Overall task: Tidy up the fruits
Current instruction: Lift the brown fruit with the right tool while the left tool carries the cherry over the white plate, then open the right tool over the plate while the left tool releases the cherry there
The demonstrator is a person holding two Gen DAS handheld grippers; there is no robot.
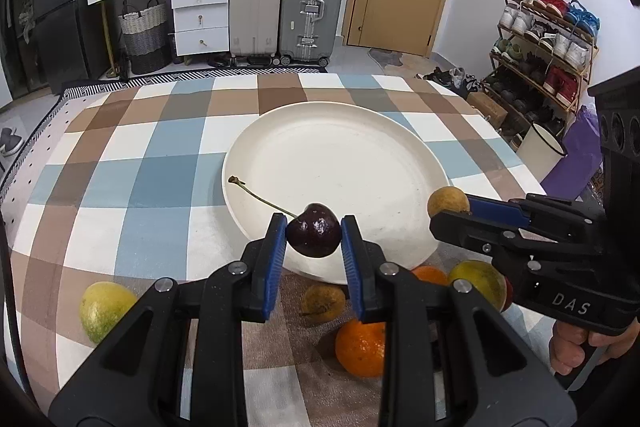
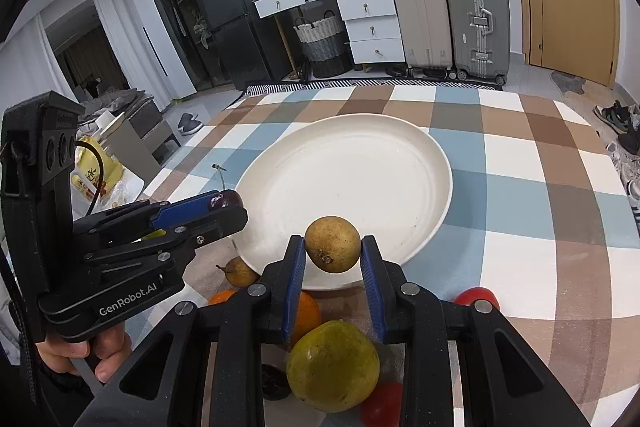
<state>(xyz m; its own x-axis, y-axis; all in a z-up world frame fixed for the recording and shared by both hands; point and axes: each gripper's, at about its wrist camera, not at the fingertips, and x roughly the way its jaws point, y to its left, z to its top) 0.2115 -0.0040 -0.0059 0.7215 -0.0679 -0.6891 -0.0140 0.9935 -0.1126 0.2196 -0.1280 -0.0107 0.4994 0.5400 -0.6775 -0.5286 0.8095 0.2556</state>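
Note:
My left gripper (image 1: 314, 235) is shut on a dark red cherry (image 1: 314, 235) with a long stem, held above the near rim of an empty white plate (image 1: 344, 155). My right gripper (image 2: 333, 247) is shut on a small brown round fruit (image 2: 333, 244), also over the plate's near rim (image 2: 420, 247). In the left wrist view the right gripper (image 1: 450, 213) holds that fruit (image 1: 448, 201) at the plate's right edge. In the right wrist view the left gripper (image 2: 224, 205) with the cherry (image 2: 226, 198) is at the left.
Loose fruit lies on the checked tablecloth (image 1: 160, 167) in front of the plate: an orange (image 1: 360, 349), a small brown fruit (image 1: 322, 303), yellow-green fruits (image 1: 105, 309) (image 2: 333, 365), red fruits (image 2: 478, 297). Suitcases, drawers and a shoe rack stand beyond the table.

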